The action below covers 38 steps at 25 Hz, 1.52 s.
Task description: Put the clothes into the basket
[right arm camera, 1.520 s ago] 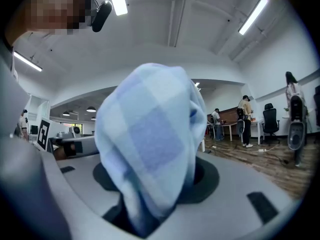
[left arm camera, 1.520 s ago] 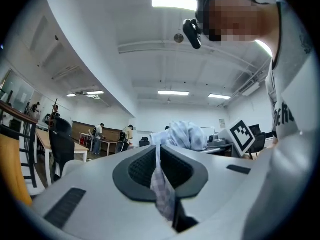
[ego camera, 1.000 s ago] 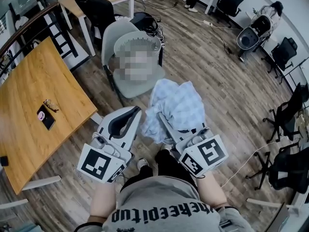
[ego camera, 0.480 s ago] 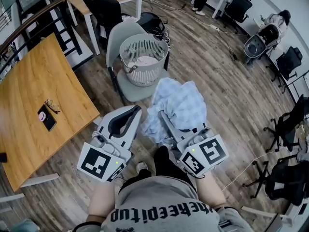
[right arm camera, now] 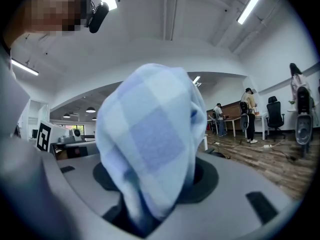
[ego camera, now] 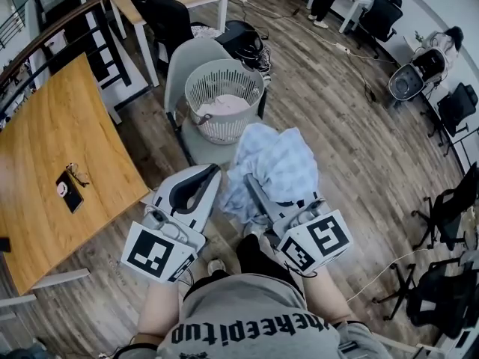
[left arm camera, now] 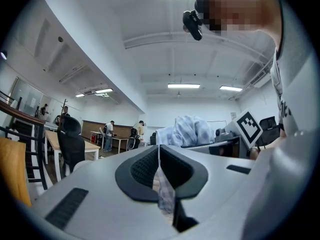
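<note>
Cloth (ego camera: 273, 167), blue-and-white check: carried in both grippers, near the basket (ego camera: 224, 129) but not touching it.

Right gripper (ego camera: 253, 185): clenched on a thick bunch of the cloth, with fabric piled up over the jaws and filling most of the right gripper view. Left gripper (ego camera: 212, 174): pinched shut on a thin edge of the same cloth, seen as a narrow checked strip between the jaws in the left gripper view, with the bulk of the cloth at 3 o'clock of it. Both held side by side above the wood floor (ego camera: 337, 140). Basket: white, slatted, seated on a grey chair (ego camera: 183, 54) at 12 o'clock of the cloth in the head view, with a pale pink garment (ego camera: 224, 105) already inside. Wooden table (ego camera: 52, 148) at 9 o'clock, with a phone (ego camera: 69, 193) lying flat on it.
</note>
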Each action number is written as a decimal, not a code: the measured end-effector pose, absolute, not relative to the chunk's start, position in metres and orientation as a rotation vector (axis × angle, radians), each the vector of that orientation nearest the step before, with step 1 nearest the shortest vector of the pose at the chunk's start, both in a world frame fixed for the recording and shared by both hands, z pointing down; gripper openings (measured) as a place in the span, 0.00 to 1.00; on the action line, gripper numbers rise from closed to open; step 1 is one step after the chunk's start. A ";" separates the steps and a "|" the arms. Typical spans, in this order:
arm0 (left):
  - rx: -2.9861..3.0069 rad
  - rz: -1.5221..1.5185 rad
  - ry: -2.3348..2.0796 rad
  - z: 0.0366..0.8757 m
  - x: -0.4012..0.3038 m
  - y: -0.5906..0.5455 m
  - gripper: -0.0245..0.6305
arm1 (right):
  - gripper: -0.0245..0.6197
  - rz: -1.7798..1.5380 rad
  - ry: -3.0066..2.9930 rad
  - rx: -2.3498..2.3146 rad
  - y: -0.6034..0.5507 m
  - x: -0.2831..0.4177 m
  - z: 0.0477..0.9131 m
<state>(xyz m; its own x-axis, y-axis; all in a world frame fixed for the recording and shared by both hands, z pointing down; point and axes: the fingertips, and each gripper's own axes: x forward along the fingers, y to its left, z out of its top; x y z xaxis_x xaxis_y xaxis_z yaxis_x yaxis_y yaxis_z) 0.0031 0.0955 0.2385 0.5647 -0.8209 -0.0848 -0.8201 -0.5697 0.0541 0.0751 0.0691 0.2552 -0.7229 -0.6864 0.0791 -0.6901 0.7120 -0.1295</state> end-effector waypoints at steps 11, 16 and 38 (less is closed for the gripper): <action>2.732 -0.150 -1.542 0.232 0.038 0.022 0.06 | 0.40 0.233 -2.916 1.070 -0.006 0.108 0.249; 2.703 -0.128 -1.606 0.233 0.055 -0.005 0.06 | 0.40 0.241 -2.934 1.012 -0.035 0.123 0.250; 2.615 -0.055 -1.741 0.246 0.095 -0.054 0.06 | 0.40 0.323 -2.997 0.864 -0.092 0.155 0.268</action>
